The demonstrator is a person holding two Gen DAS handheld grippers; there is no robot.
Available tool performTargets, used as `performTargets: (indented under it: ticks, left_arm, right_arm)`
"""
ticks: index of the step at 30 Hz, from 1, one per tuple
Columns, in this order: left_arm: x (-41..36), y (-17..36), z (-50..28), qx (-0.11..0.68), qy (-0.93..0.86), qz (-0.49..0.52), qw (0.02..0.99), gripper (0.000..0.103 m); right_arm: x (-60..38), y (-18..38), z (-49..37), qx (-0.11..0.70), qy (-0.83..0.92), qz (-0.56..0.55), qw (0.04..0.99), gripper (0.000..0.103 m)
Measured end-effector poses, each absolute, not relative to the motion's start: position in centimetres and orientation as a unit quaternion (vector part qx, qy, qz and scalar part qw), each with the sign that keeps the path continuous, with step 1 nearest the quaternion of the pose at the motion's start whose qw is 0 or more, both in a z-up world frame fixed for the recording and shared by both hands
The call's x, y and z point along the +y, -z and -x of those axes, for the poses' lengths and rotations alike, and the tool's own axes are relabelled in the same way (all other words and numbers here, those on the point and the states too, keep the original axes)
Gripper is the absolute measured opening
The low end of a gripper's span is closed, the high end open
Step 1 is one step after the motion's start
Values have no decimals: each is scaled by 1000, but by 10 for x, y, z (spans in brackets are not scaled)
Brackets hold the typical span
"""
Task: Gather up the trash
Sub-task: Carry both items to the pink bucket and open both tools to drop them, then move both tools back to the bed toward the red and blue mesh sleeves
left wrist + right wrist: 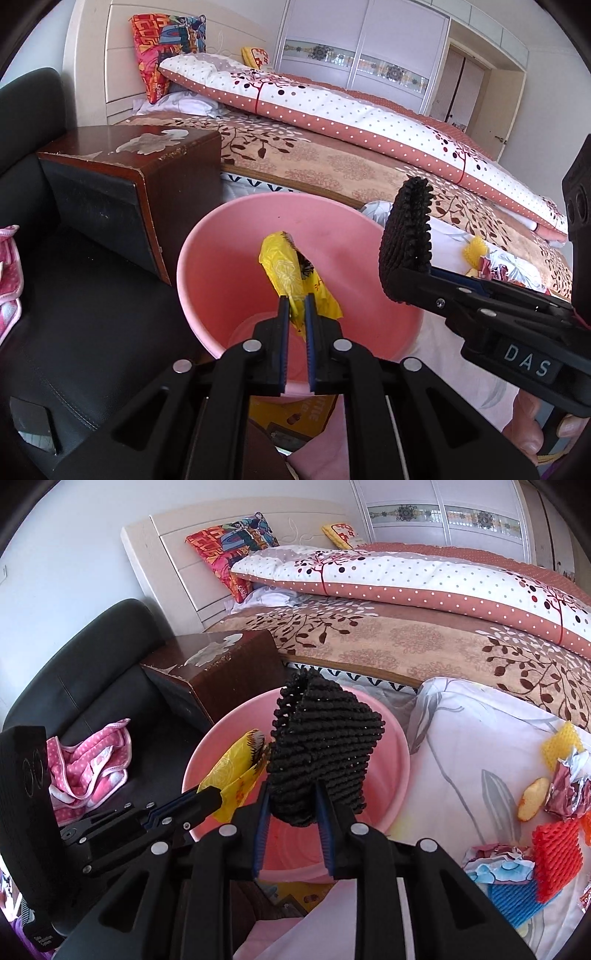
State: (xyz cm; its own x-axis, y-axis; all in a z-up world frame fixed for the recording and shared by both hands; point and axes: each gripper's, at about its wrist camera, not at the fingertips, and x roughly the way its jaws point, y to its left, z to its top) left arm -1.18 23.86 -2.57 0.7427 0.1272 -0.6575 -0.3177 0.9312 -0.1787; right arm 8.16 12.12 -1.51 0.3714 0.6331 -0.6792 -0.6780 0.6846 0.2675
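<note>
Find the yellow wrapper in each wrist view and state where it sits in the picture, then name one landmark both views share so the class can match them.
Left wrist view: the yellow wrapper is at centre, held between the left gripper fingers, over the pink bin.
Right wrist view: the yellow wrapper is left of centre, beside the black foam net.
Shared landmark: the pink bin.

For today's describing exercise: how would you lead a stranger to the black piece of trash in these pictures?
Start at the round pink plastic bin beside the bed. Two black grippers hold trash above its mouth; look at the right gripper. Clamped between its blue pads is the black foam net sleeve, ribbed, curled and dark, unlike the smooth crumpled yellow plastic wrapper in the left gripper.
</note>
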Motion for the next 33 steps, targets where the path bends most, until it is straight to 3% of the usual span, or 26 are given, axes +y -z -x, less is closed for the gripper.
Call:
performTargets:
  ticks: [4,9,13,33]
  left_arm:
    - [249,29,11,341,-122,164,918,35]
    - [253,28,13,339,-121,176,916,35]
    - [251,25,15,337,-115,182,916,35]
    - [188,1,22,319,-54,123,938,35]
  right_arm:
    - [123,19,-84,401,-394,24,826,29]
    - [121,20,-84,401,-390,22,829,44]
    - [115,16,-81,397,-387,17,832,48]
    - [7,8,-51,395,-315,3,863,50]
